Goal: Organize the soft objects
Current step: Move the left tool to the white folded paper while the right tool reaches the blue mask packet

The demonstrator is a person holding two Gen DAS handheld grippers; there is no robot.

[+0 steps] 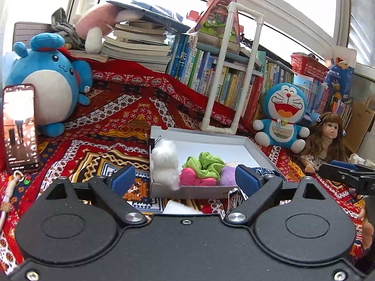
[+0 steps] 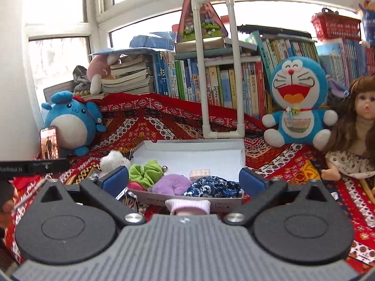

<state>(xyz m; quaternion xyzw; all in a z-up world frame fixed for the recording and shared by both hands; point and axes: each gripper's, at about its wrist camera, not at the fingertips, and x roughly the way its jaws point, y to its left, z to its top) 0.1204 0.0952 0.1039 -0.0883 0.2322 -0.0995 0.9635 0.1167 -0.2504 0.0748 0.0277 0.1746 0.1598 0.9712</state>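
A shallow white box (image 1: 254,146) (image 2: 194,148) lies on the patterned cloth. In it are a green scrunchie (image 1: 207,164) (image 2: 145,172), a pink soft piece (image 1: 195,175), a purple fluffy piece (image 2: 172,183), a dark blue patterned scrunchie (image 2: 212,188) and a small beige square (image 2: 199,174). A white fluffy pom-pom (image 1: 165,162) (image 2: 112,161) sits at the box's left edge. My left gripper (image 1: 185,179) is open and empty in front of the box. My right gripper (image 2: 184,181) is open and empty; a pink knitted piece (image 2: 187,206) lies just below it.
A blue round plush (image 1: 50,86) and a phone (image 1: 21,126) stand at the left. A Doraemon plush (image 1: 282,114) and a doll (image 1: 328,135) sit at the right. A white pipe frame (image 1: 225,70) stands behind the box, with rows of books (image 1: 211,75) beyond.
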